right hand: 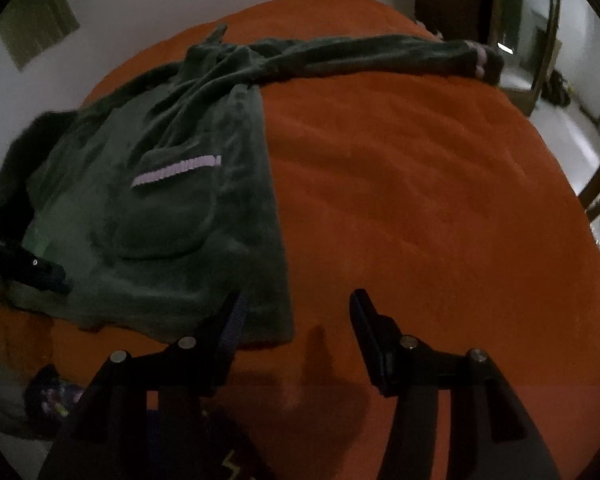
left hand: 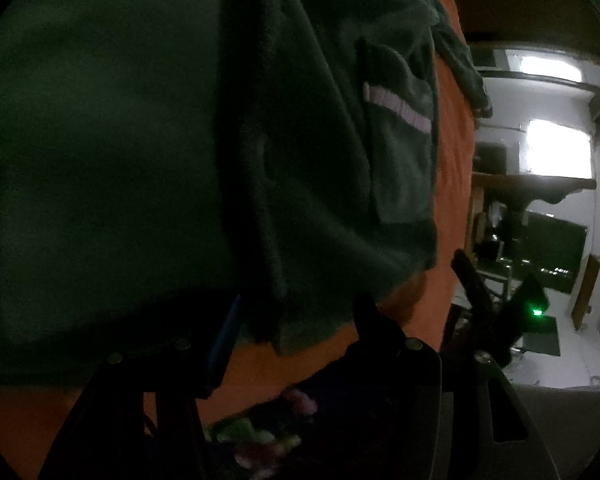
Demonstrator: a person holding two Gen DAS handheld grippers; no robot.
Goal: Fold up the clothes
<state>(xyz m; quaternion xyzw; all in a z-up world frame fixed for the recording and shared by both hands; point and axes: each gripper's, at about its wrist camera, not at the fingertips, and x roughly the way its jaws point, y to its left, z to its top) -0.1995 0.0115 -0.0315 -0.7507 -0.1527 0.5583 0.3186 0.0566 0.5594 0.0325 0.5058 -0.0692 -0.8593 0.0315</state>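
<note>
The right gripper (right hand: 296, 312) hovers low over the near part of the bed (right hand: 420, 208), its jaws spread wide with nothing between them. Its left finger sits just over the near right corner of the dark green fleece garment (right hand: 172, 216); its right finger is over bare orange bedcover. From that corner the garment spreads away to the far left, a rounded pocket (right hand: 168, 208) with a pale lilac stripe facing up, and one long sleeve (right hand: 360, 58) stretches right across the far side of the bed to its striped cuff near the bed's edge.

The left gripper (left hand: 296, 312) is seen from very close, in poor light. Its jaws stand apart; the green fabric drapes over the left finger and fills the left of the view, while the right finger lies clear of the cloth. Whether it pinches any fabric cannot be told. In the right wrist view, a black gripper tip (right hand: 40, 270) rests at the garment's near left edge.
</note>
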